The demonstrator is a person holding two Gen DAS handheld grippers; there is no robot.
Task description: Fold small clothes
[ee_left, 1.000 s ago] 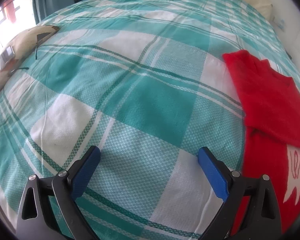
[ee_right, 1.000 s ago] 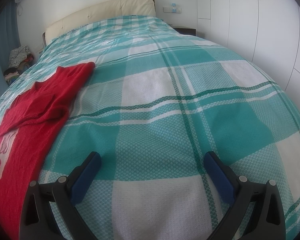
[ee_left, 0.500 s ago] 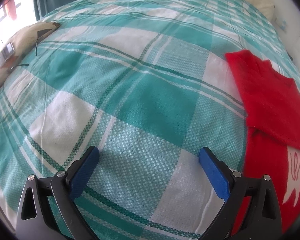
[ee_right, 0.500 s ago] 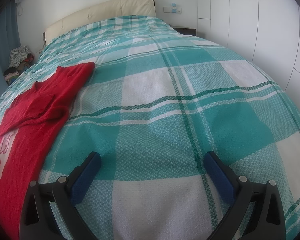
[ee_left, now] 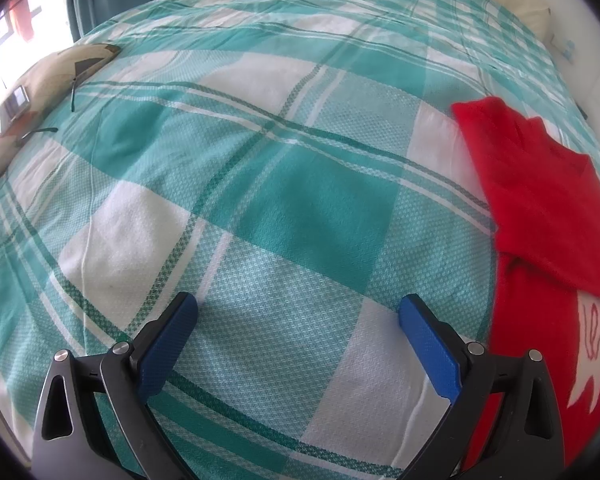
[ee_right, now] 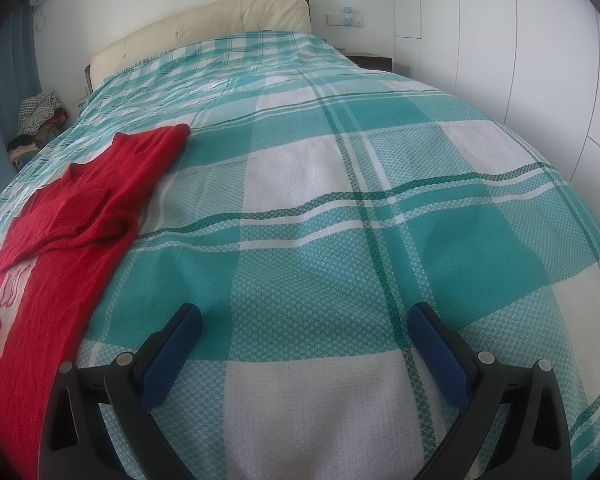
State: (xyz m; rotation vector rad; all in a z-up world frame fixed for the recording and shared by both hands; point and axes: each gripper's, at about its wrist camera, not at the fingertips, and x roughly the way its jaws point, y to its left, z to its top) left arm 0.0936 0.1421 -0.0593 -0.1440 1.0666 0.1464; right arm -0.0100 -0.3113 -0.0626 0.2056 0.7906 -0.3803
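Observation:
A red knitted sweater [ee_left: 540, 208] with a white motif lies flat on the teal and white checked bedspread [ee_left: 280, 184], its sleeves folded across its chest. It lies at the right edge of the left wrist view and at the left of the right wrist view [ee_right: 56, 248]. My left gripper [ee_left: 298, 308] is open and empty, above the bedspread to the left of the sweater. My right gripper [ee_right: 304, 318] is open and empty, above the bedspread to the right of the sweater. Neither touches the sweater.
A cream headboard [ee_right: 204, 28] stands at the far end of the bed. White wardrobe doors [ee_right: 520, 40] line the right side. A pile of clothes [ee_right: 40, 120] lies beside the bed at the far left. A beige cushion with a phone [ee_left: 28, 92] lies at the bed's left edge.
The left wrist view has shifted slightly, so the sweater sits a little lower and farther right in it. The right gripper has not moved. Both grippers stay open.

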